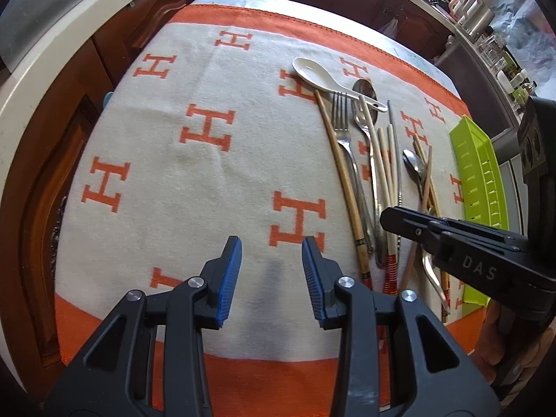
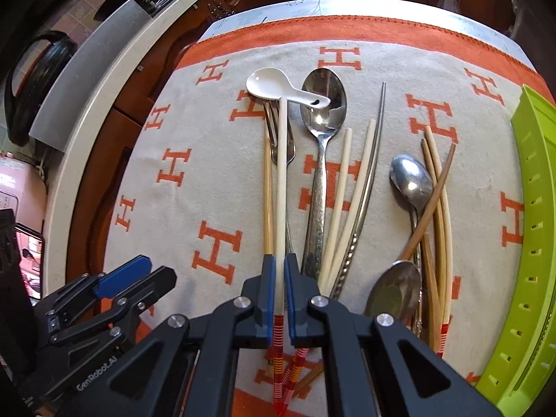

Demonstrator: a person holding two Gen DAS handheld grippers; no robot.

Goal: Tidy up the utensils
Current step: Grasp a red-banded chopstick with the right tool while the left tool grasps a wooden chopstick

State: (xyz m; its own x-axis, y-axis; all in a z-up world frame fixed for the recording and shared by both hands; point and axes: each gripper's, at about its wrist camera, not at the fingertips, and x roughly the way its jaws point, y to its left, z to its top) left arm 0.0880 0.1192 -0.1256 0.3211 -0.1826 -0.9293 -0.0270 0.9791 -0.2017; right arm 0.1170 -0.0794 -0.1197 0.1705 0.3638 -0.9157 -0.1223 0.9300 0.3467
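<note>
A pale chopstick (image 2: 282, 180) with a red-striped end sits pinched between the right gripper (image 2: 279, 286) pads, its tip under the white ceramic spoon (image 2: 274, 85). Sorting looks barely begun: the fork (image 1: 342, 128), steel spoons (image 2: 325, 104) and other chopsticks (image 2: 438, 187) lie scattered on the H-patterned cloth (image 1: 208, 173), and the green tray (image 2: 535, 208) at right appears empty. The left gripper (image 1: 271, 260) hovers with jaws apart, holding nothing.

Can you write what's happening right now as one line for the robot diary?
right gripper: shut on pale chopstick | left gripper: open, empty, over cloth | green tray: nothing visible inside
</note>
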